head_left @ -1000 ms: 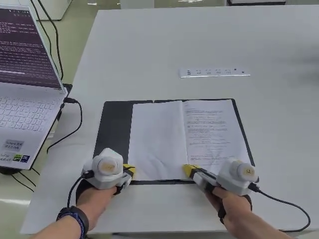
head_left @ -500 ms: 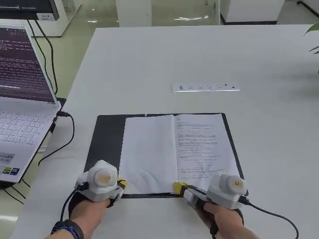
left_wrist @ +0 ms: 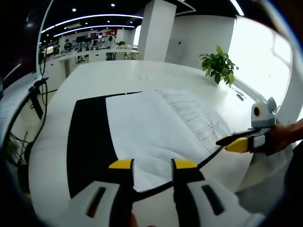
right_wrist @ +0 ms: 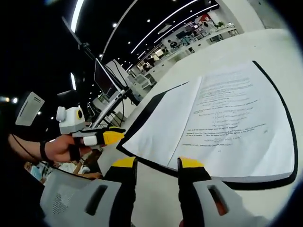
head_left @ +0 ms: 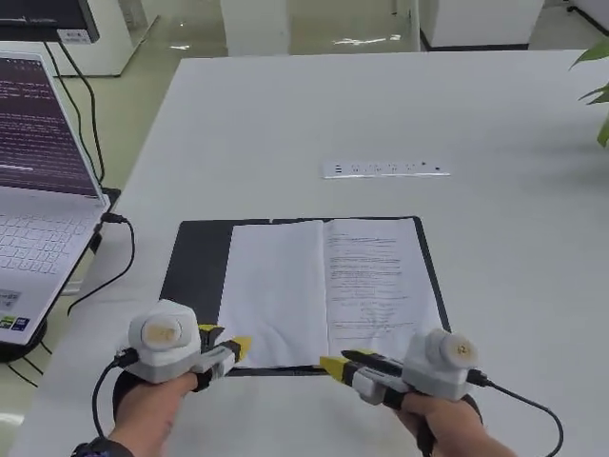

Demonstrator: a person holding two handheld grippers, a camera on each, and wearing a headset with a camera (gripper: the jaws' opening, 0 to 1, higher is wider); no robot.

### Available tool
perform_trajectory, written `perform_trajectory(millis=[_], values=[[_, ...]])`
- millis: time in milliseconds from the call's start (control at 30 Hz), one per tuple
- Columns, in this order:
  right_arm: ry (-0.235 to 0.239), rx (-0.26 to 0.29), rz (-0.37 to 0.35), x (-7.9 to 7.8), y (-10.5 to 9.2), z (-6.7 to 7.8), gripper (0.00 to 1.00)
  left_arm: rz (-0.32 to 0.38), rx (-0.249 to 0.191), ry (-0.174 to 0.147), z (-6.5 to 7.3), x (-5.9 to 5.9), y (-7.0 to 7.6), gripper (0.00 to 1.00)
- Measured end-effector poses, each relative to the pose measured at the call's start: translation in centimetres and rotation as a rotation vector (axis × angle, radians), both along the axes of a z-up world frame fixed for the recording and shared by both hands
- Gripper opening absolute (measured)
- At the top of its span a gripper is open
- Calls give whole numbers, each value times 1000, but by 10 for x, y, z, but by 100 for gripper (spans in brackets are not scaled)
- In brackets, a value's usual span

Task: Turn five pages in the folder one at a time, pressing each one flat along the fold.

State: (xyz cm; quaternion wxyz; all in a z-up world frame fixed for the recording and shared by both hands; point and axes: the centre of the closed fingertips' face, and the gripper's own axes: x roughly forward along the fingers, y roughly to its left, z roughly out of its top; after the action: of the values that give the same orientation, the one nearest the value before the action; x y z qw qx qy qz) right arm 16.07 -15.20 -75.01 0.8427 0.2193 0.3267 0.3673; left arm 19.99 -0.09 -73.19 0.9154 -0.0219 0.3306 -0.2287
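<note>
A black folder lies open on the white table, with a blank white left page and a printed right page. Just off its near edge my left gripper hovers by the bottom left of the blank page, open and holding nothing. My right gripper sits low by the fold's near end, also open and empty. In the left gripper view my jaws point over the blank page, with the right gripper at the right. The right gripper view has my jaws before the printed page, and the left gripper at the left.
An open laptop stands at the table's left edge, its cable running toward the folder. A white power strip lies beyond the folder. Plant leaves reach in at the far right. Bare table surrounds the folder.
Both grippers have drawn back from the folder's near edge toward me, the left one shifting left. The head camera has tipped, so the folder sits lower in view.
</note>
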Motion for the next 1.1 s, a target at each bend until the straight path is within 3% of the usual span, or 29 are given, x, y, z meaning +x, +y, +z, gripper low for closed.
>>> perform_trajectory(millis=[167,333,500,600,767,900,1100], values=[[-34,-40,13,-2,-17,5,40,-26,19,-26,10,-6,3,38],[-76,-61,8,3,-31,18,44,-22,37,-14,18,-9,11,42],[-105,-82,5,8,-45,30,50,-19,33,-48,35,-9,13,44],[-134,-70,-29,14,-56,44,54,-18,31,-65,45,-9,15,47],[-176,-98,-60,20,-74,58,57,2,12,-80,64,-10,18,52],[-213,-87,-112,19,-88,76,60,29,3,-84,69,-11,21,54],[-225,-117,-152,12,-102,77,64,43,8,-87,75,-19,22,59]])
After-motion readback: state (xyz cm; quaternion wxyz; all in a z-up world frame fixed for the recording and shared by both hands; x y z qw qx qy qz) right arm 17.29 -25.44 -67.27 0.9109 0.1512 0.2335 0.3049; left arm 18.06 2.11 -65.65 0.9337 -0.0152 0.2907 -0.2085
